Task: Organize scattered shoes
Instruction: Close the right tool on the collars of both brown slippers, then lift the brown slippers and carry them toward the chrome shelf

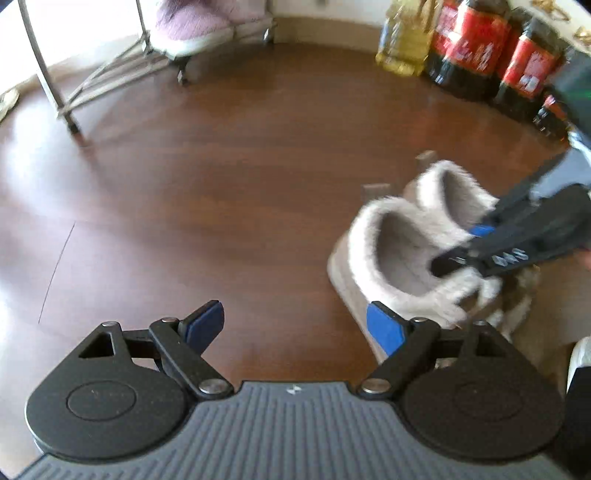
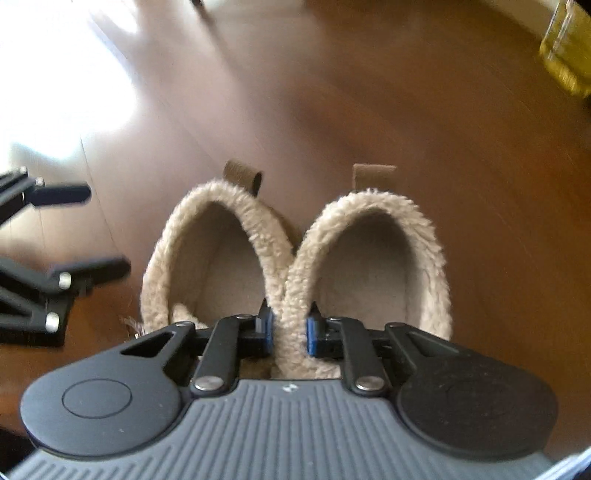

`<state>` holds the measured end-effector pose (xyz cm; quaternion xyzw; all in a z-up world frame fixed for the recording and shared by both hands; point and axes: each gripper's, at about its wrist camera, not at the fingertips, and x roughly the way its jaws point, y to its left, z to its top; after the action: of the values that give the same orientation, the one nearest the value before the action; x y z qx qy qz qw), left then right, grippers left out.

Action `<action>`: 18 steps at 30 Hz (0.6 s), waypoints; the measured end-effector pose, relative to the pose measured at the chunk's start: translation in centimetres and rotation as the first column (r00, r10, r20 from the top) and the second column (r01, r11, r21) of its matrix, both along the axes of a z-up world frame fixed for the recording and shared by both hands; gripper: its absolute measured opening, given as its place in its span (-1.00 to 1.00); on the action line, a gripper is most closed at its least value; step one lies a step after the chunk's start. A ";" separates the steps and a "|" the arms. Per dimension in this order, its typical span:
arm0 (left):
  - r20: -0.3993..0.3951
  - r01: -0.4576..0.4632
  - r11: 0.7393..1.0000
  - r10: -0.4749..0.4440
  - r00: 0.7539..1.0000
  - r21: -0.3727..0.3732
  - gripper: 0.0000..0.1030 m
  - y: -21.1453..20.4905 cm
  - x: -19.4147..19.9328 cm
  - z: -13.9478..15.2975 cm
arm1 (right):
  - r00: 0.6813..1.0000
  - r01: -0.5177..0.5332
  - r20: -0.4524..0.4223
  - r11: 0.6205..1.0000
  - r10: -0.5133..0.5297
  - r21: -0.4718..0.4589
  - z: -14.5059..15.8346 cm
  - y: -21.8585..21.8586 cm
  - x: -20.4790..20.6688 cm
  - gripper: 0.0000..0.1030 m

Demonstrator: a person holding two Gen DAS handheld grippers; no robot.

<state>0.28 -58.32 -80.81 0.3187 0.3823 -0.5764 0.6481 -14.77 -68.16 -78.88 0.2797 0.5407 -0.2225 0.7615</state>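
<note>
Closest in, the right hand-held gripper (image 2: 290,332) is clenched on the pair of fleece-lined slippers (image 2: 295,258) — its blue pads pinch the two touching inner collars together, so both shoes lie straight ahead of it, side by side, their long axes running away from the fingers with the heel tabs at the far end. Just to their left, the left hand-held gripper (image 1: 295,328) gapes wide and holds nothing, its right finger close beside the nearer slipper's outer wall. Farther off across the wooden floor (image 1: 221,184) stands a metal rack (image 1: 110,74) carrying a pinkish shoe (image 1: 192,26) — probably where this pair belongs — with bottles (image 1: 480,55) along the wall.
</note>
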 end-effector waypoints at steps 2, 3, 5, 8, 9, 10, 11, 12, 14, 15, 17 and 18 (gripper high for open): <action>0.007 -0.006 1.000 0.006 1.000 -0.010 0.68 -1.0 0.8 -0.4 | 0.999 0.051 0.019 0.998 -0.051 -0.030 0.3 -1.8 1.6 -0.73; 0.009 -0.009 1.000 0.009 1.000 -0.015 0.68 -1.5 1.3 -0.7 | 0.997 0.075 0.019 0.996 -0.075 -0.038 0.4 -2.8 2.5 -0.73; -0.016 -0.015 0.999 0.014 1.000 -0.029 0.68 -2.7 2.7 -1.0 | 0.996 0.085 0.019 0.995 -0.084 -0.056 0.6 -4.2 4.0 -0.72; -0.032 -0.024 0.999 0.023 0.999 -0.025 0.68 -3.9 4.2 -1.5 | 0.998 0.041 -0.050 0.999 -0.042 -0.029 0.5 -6.3 7.0 -0.55; -0.037 -0.023 0.999 0.022 0.999 -0.022 0.68 -4.1 4.7 -1.6 | 0.993 0.051 -0.112 0.999 -0.049 0.016 0.4 -6.9 8.4 -0.53; -0.037 -0.022 0.999 0.021 0.999 -0.024 0.68 -4.2 5.2 -1.5 | 0.991 0.052 -0.125 0.998 -0.049 0.022 0.4 -7.0 8.6 -0.52; -0.037 -0.020 0.999 0.019 0.999 -0.025 0.68 -4.3 5.7 -1.3 | 0.986 0.029 -0.163 1.000 -0.029 -0.003 0.4 -6.4 9.3 -0.53; -0.036 -0.019 0.999 0.018 0.999 -0.027 0.68 -4.3 6.2 -1.2 | 0.980 0.001 -0.196 0.999 -0.010 -0.042 0.2 -5.6 10.0 -0.57; -0.036 -0.016 0.999 0.015 0.999 -0.030 0.68 -4.5 7.2 -0.9 | 0.983 -0.020 -0.186 0.997 0.006 -0.071 0.4 -5.1 10.7 -0.71; -0.036 -0.014 0.999 0.013 0.999 -0.032 0.68 -4.5 7.7 -0.7 | 0.988 -0.010 -0.156 0.998 0.000 -0.066 0.7 -5.3 10.8 -0.73; -0.035 -0.011 0.999 0.010 0.999 -0.035 0.68 -4.7 8.7 -0.4 | 0.994 0.027 -0.101 0.998 -0.033 -0.058 1.5 -5.9 11.4 -0.75; -0.035 -0.009 0.999 0.008 0.999 -0.036 0.68 -4.8 9.2 -0.3 | 0.995 0.039 -0.083 0.996 -0.045 -0.075 2.0 -6.1 11.9 -0.75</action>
<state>9.43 -63.07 -81.10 0.2951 0.3844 -0.5859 0.6495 -2.91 -74.30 -76.86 0.2532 0.5580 -0.2699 0.7427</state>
